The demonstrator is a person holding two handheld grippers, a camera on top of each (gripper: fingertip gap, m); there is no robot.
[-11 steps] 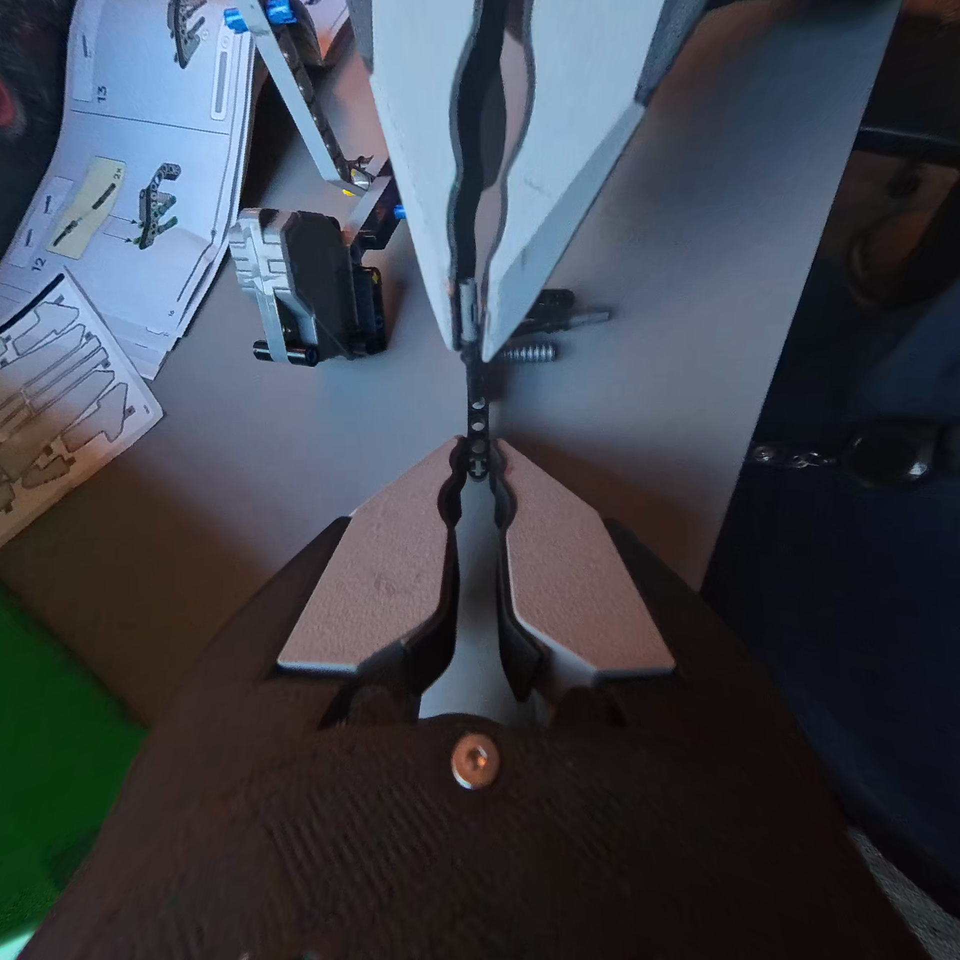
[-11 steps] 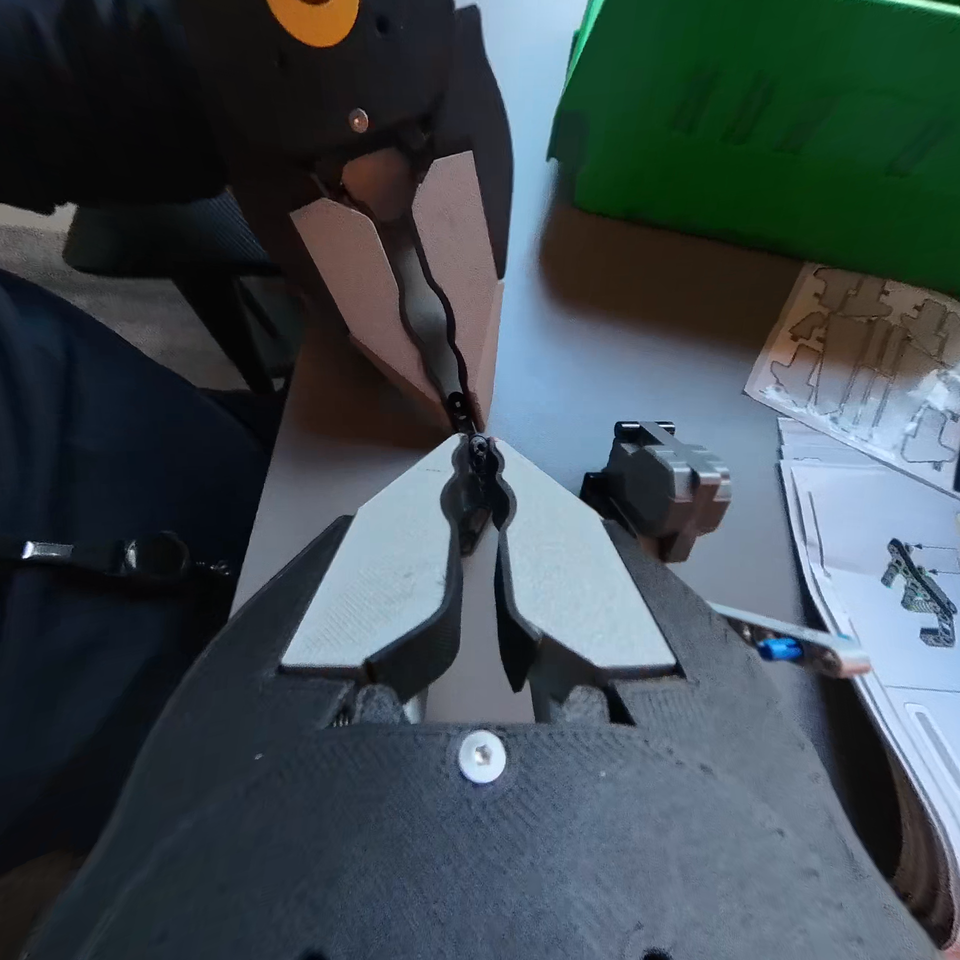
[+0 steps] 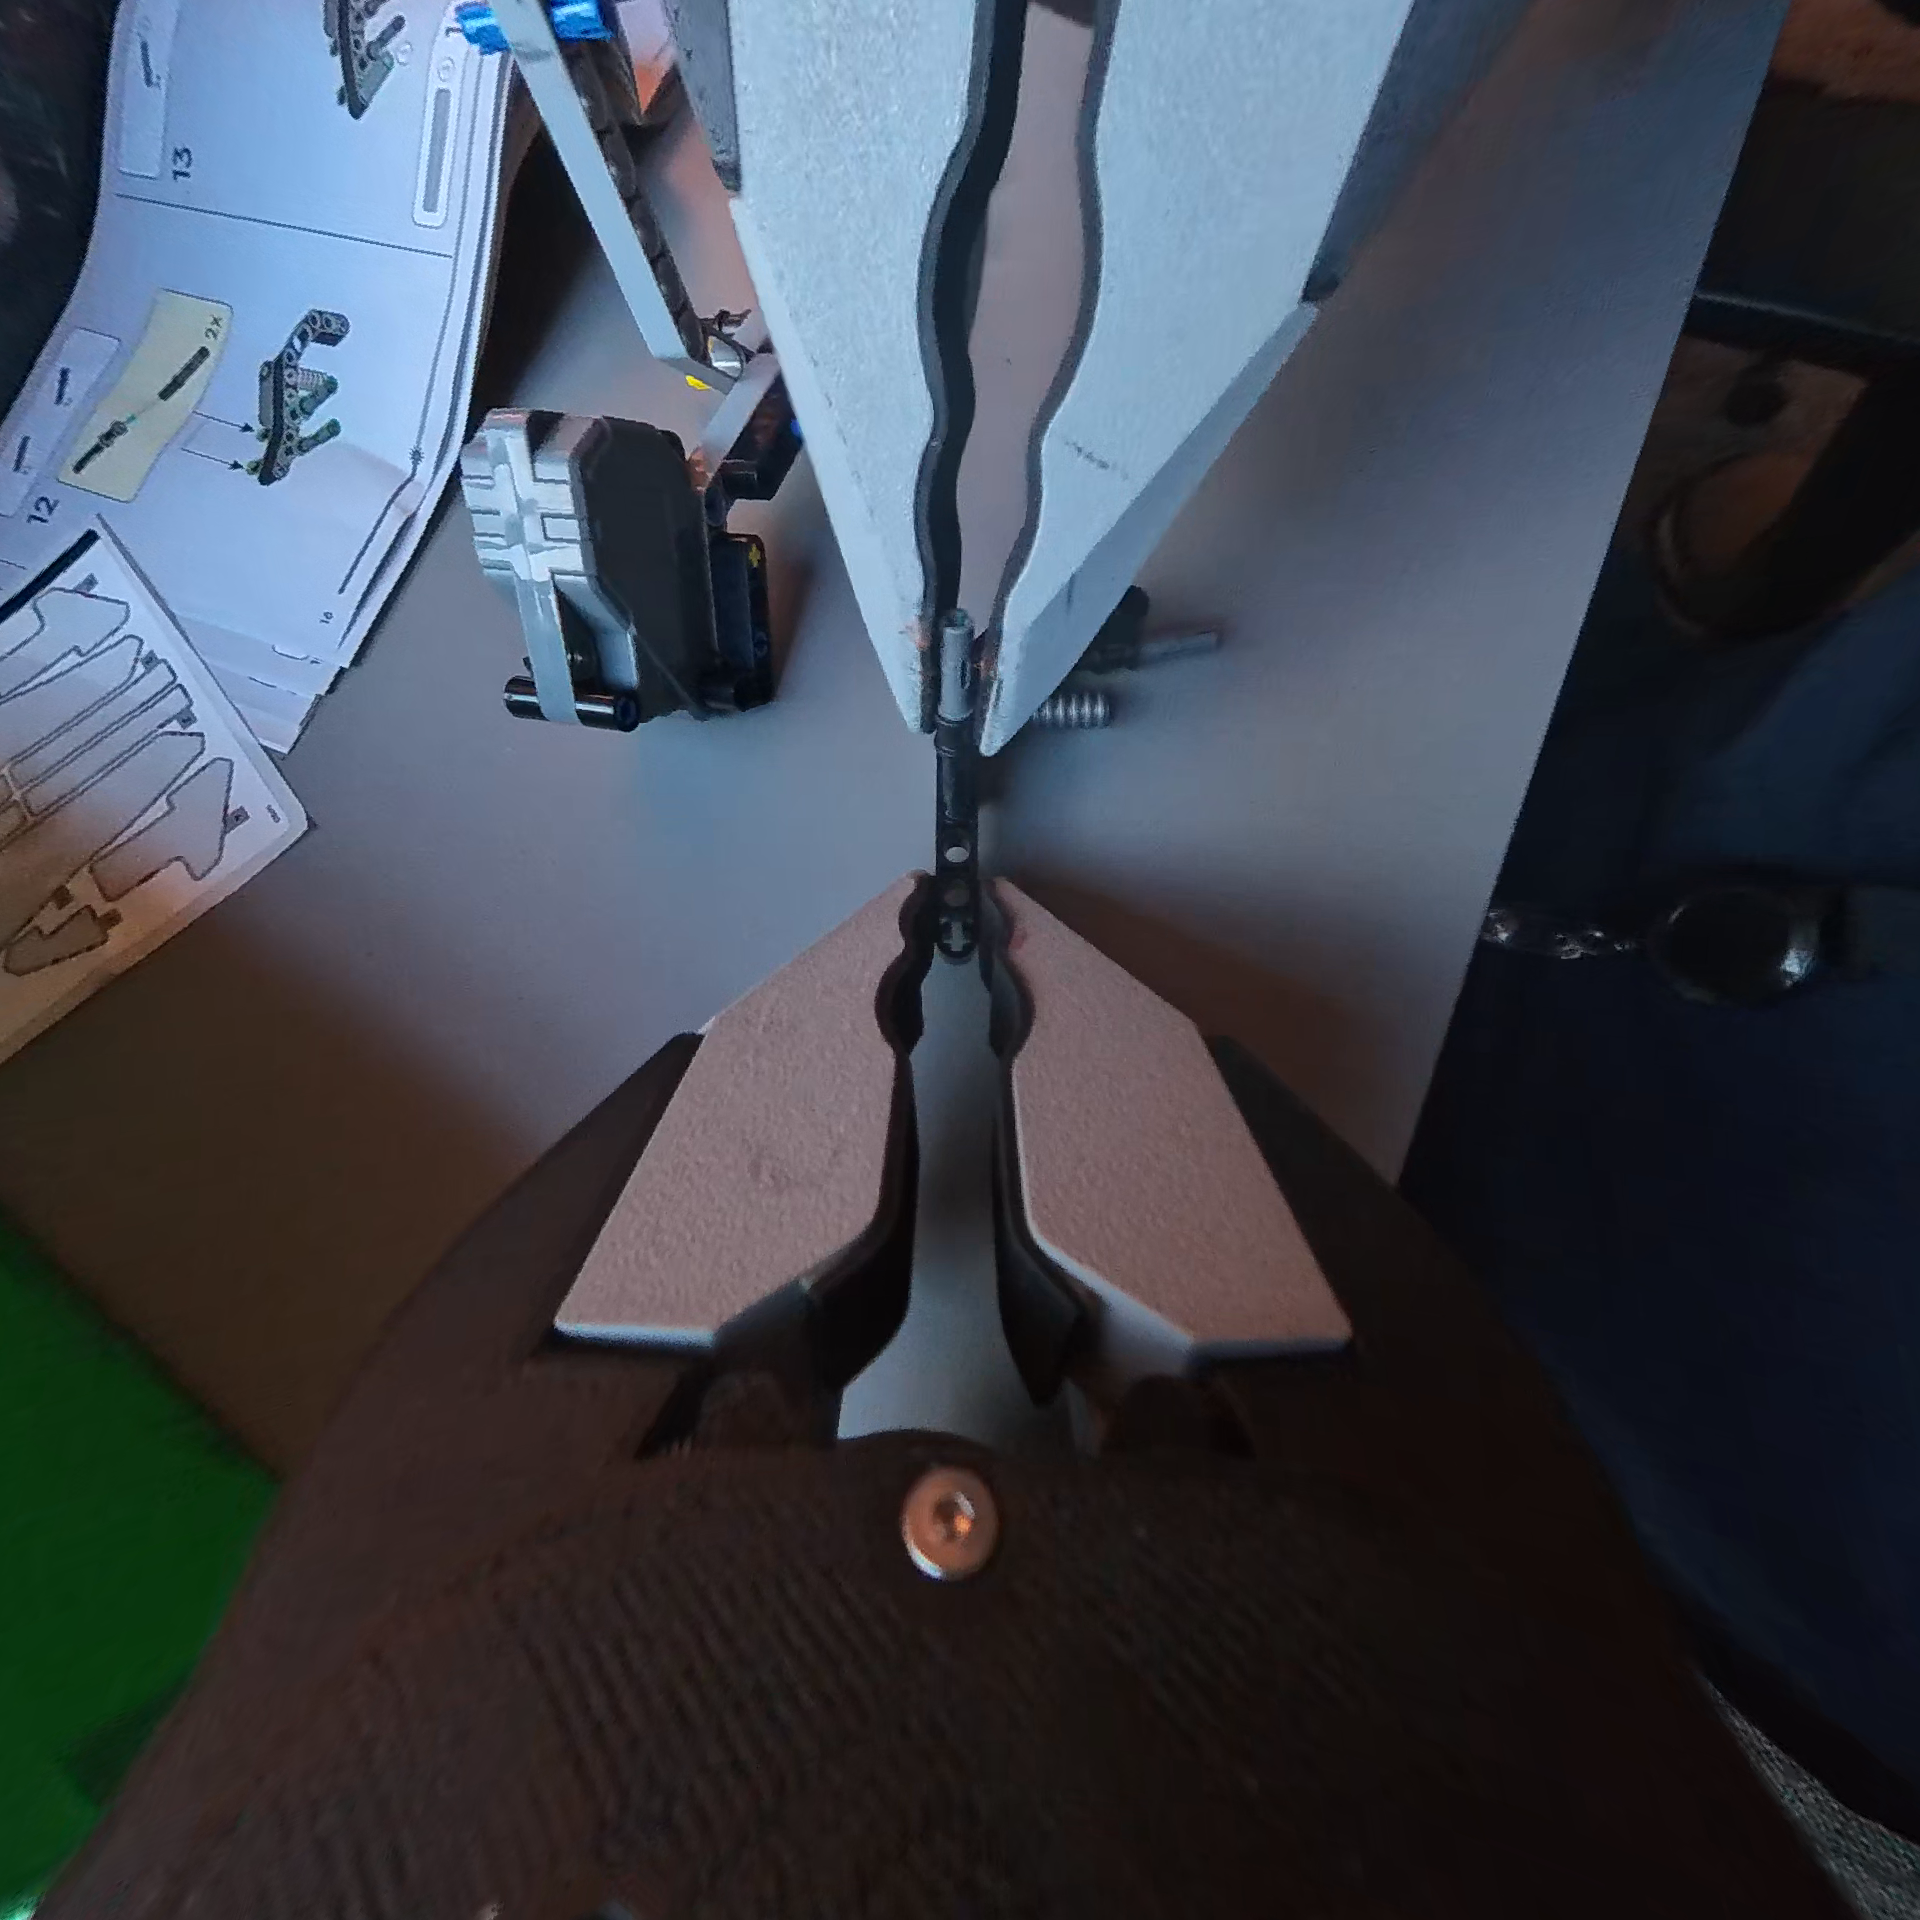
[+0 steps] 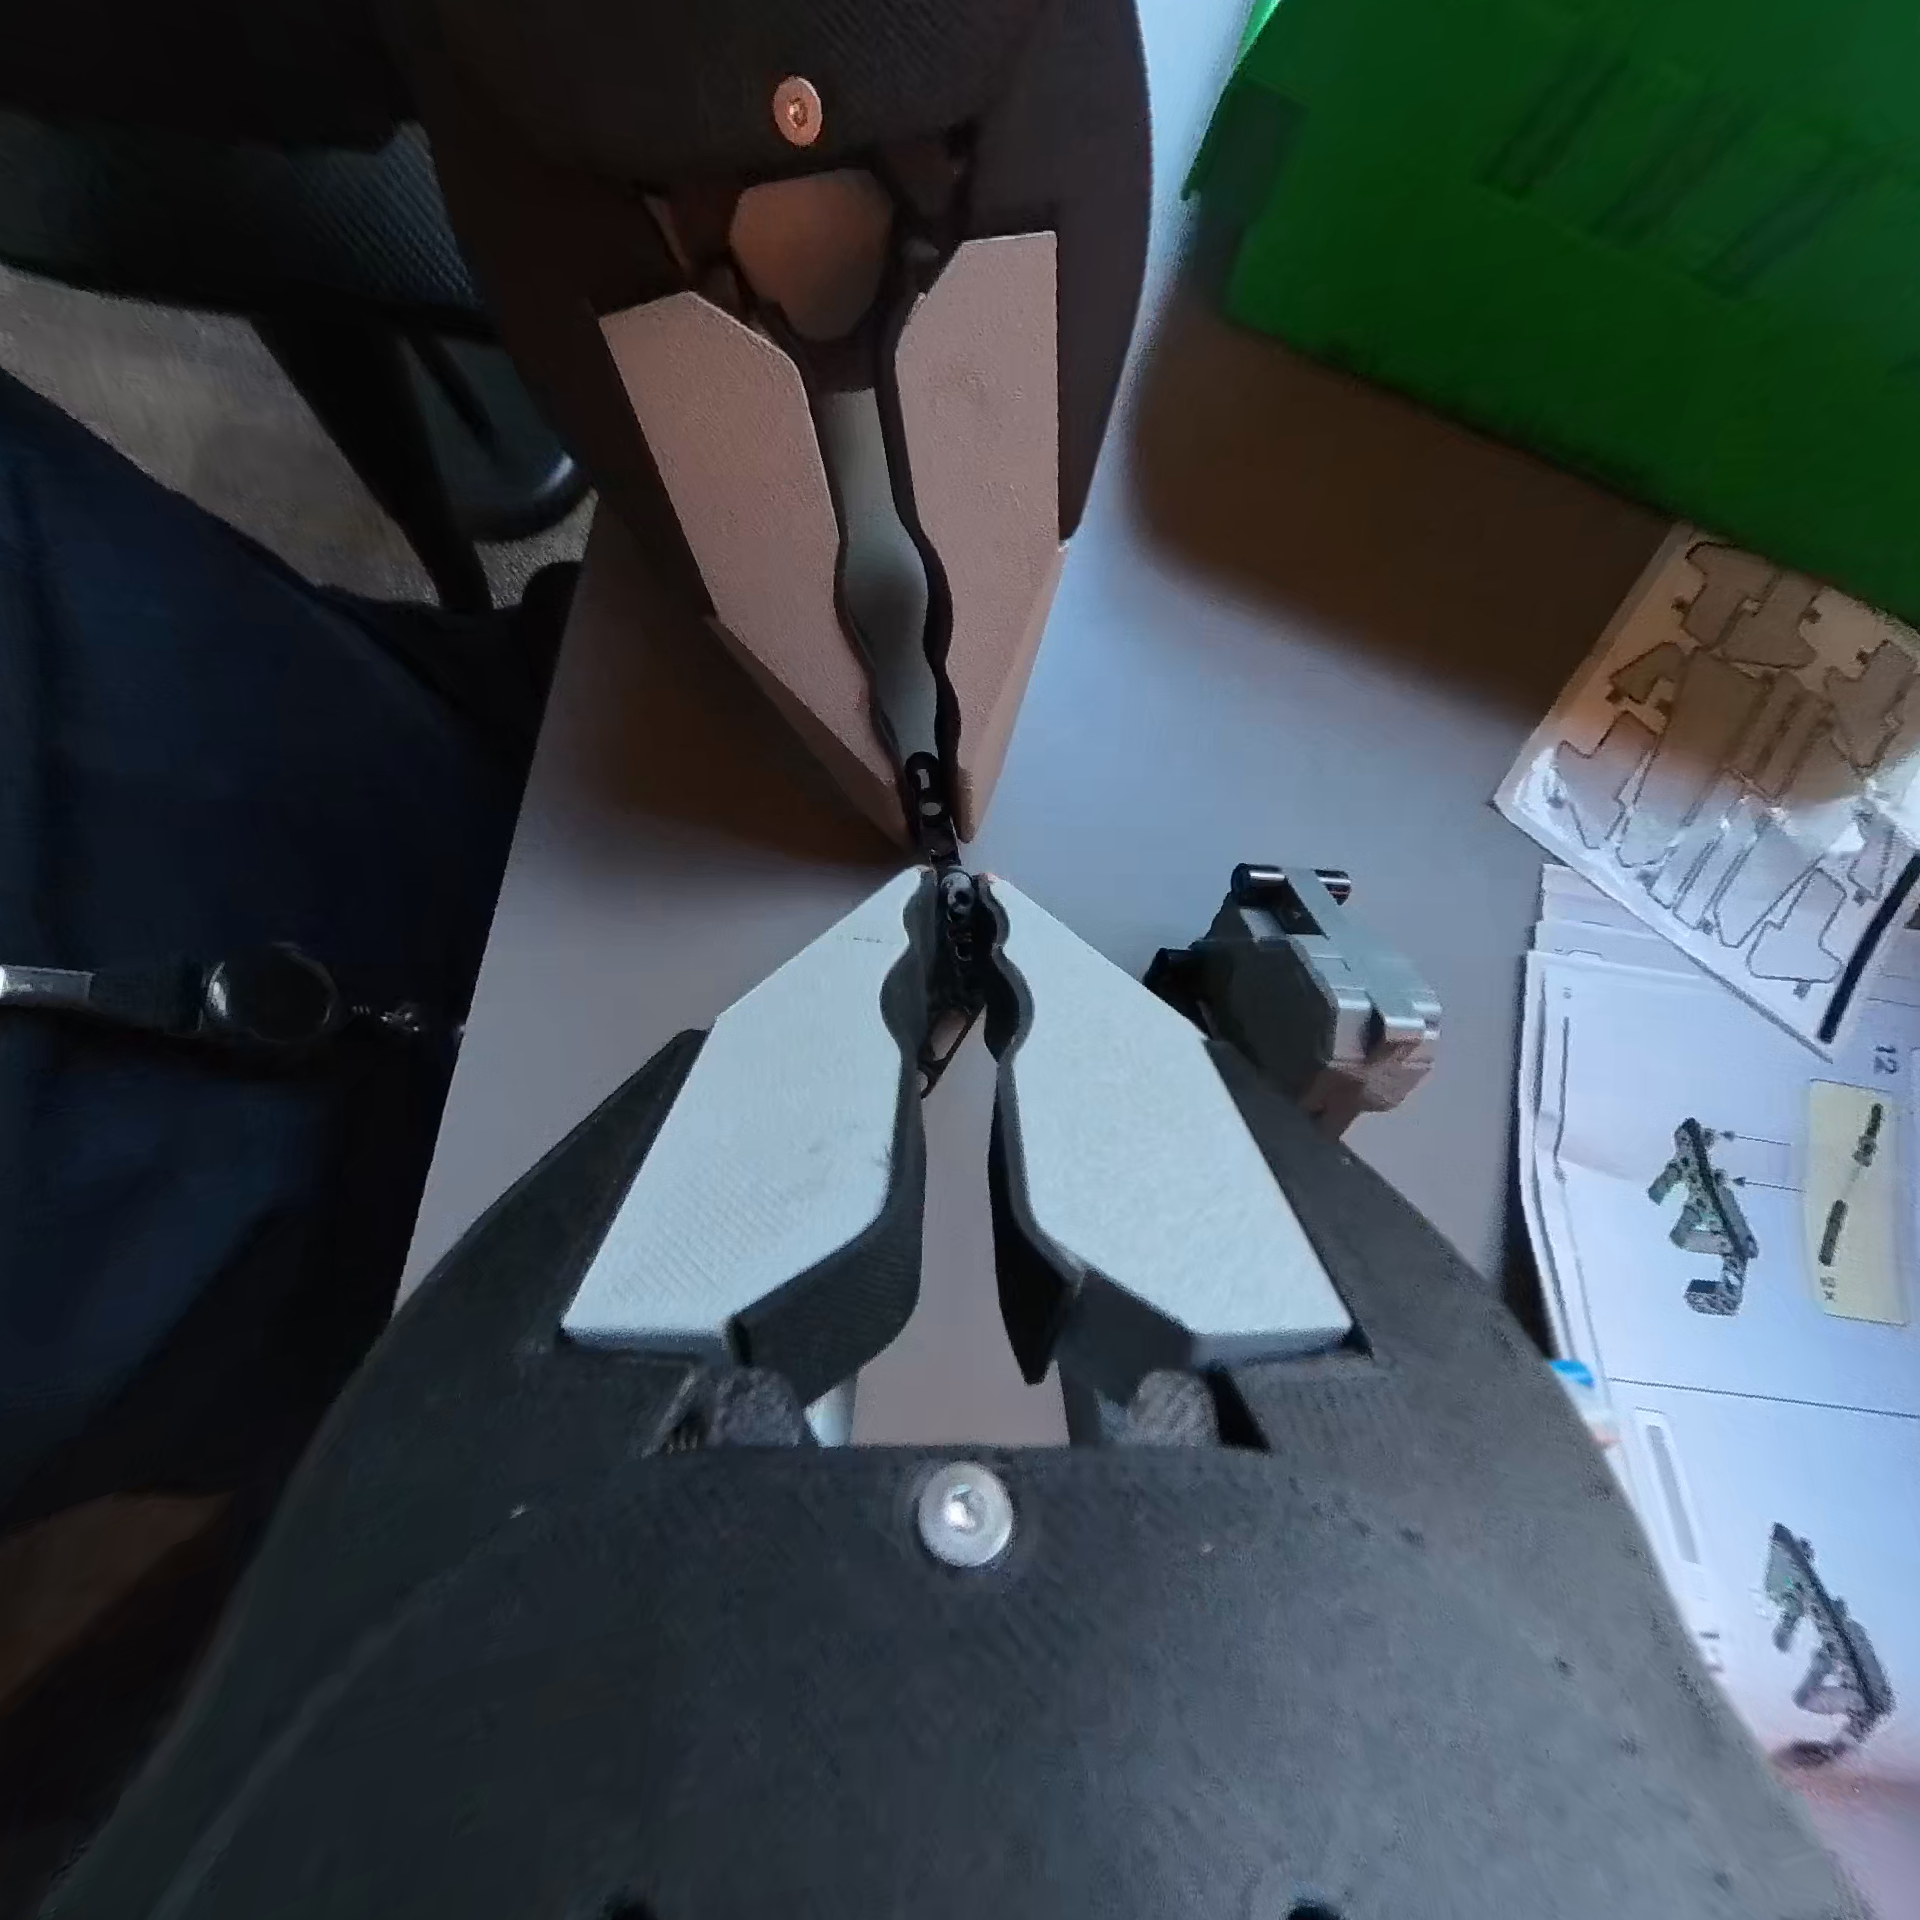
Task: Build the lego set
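A thin black lego beam [image 3: 956,831] with small holes is held above the grey table between both grippers. My left gripper [image 3: 956,914], with brownish fingers, is shut on its near end. My right gripper [image 3: 956,722], with grey fingers, comes in from the top and is shut on a grey pin [image 3: 954,665] at the beam's far end. In the right wrist view my right gripper [image 4: 956,894] pinches the black part [image 4: 956,935] tip to tip with the left gripper [image 4: 930,821]. A grey and black lego assembly [image 3: 592,582] lies on the table to the left.
The instruction booklet [image 3: 260,312] and a sticker sheet [image 3: 94,790] lie at the left. A green box [image 4: 1558,208] stands beyond them. A long grey beam with blue pins [image 3: 613,208], a small spring [image 3: 1075,712] and a black connector [image 3: 1127,634] lie behind the right gripper. The table edge [image 3: 1455,1039] runs at the right. Only a small space, under 4 cm, lies between the two pairs of fingers.
The two grippers have come slightly closer together along the black beam. Both stay shut.
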